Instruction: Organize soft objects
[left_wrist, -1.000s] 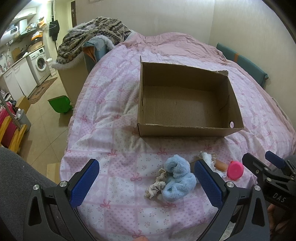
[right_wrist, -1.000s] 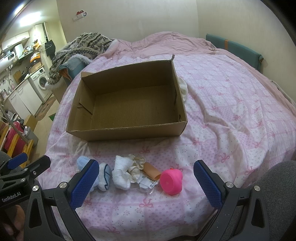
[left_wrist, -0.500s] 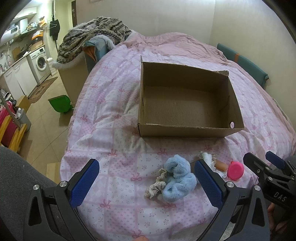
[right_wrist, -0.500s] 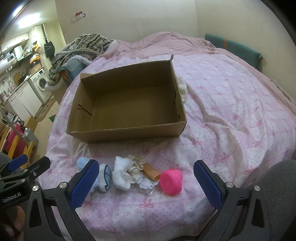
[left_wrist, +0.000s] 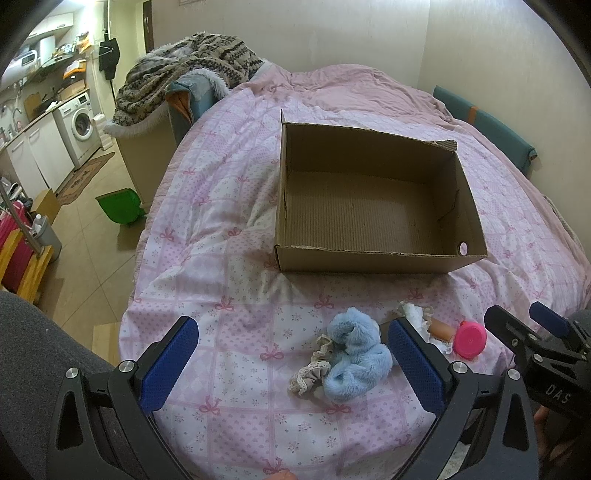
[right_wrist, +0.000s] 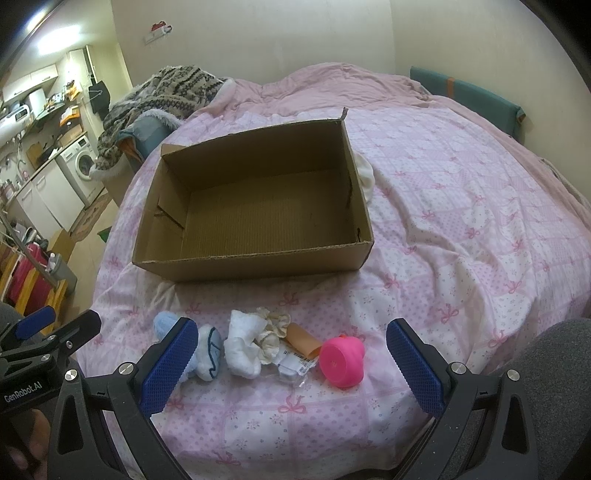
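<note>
An empty cardboard box (left_wrist: 373, 260) (right_wrist: 255, 264) sits open on the pink bedspread. In front of it lies a row of small items: a fluffy blue sock (left_wrist: 354, 354) (right_wrist: 205, 349), a beige lace scrunchie (left_wrist: 310, 371) (right_wrist: 271, 334), a white sock (right_wrist: 243, 345), an orange piece with a labelled packet (right_wrist: 301, 341) and a pink cup-like toy (left_wrist: 468, 339) (right_wrist: 341, 358). My left gripper (left_wrist: 291, 363) hovers open just short of the blue sock. My right gripper (right_wrist: 291, 363) hovers open in front of the white sock and the packet. Neither holds anything.
The bed (right_wrist: 461, 206) drops off at its left edge to a tiled floor with a green bin (left_wrist: 120, 205). A knitted blanket (left_wrist: 192, 64) is heaped at the back left. Something white (right_wrist: 365, 171) pokes out behind the box. Grey-clothed knees flank the grippers.
Both grippers have stayed open and almost still; the right wrist view has crept slightly nearer to the items. Nothing on the bed has moved.
</note>
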